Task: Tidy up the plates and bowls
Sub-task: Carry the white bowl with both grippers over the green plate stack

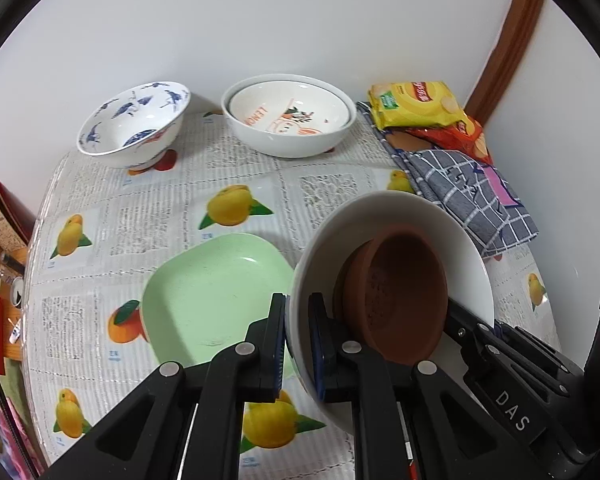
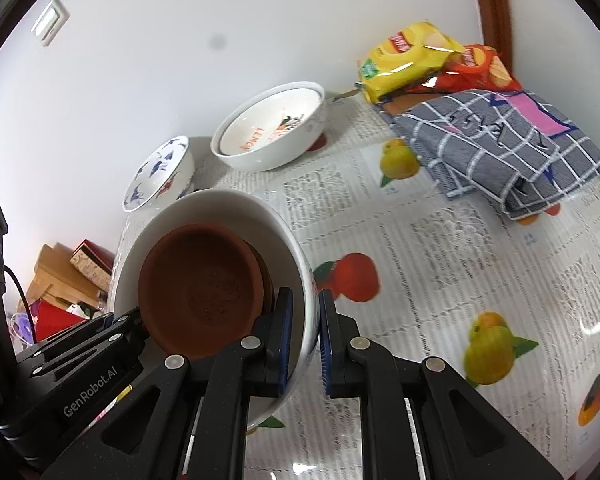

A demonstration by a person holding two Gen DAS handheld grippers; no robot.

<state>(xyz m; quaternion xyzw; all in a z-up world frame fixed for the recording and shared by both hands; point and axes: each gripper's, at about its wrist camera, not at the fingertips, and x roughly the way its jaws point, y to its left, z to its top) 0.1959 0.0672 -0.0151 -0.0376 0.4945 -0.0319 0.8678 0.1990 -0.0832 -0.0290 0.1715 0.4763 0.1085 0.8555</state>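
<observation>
Both grippers hold one large white bowl (image 1: 384, 216) by opposite sides of its rim, tilted above the table. Brown clay dishes (image 1: 404, 292) are stacked inside it. My left gripper (image 1: 298, 344) is shut on the bowl's left rim. My right gripper (image 2: 304, 344) is shut on the bowl's (image 2: 220, 208) right rim, with the clay dishes (image 2: 204, 292) in front of it. A green square plate (image 1: 212, 296) lies on the table under the left gripper. A blue-patterned bowl (image 1: 134, 124) and a white bowl with a lemon-print bowl nested in it (image 1: 290, 120) stand at the back.
A folded grey checked cloth (image 2: 500, 144) and yellow and red snack bags (image 2: 412, 56) lie at the back right corner. The table has a fruit-print cover (image 2: 440, 264). Boxes and clutter (image 2: 72, 276) lie beyond the left table edge. A wall runs behind.
</observation>
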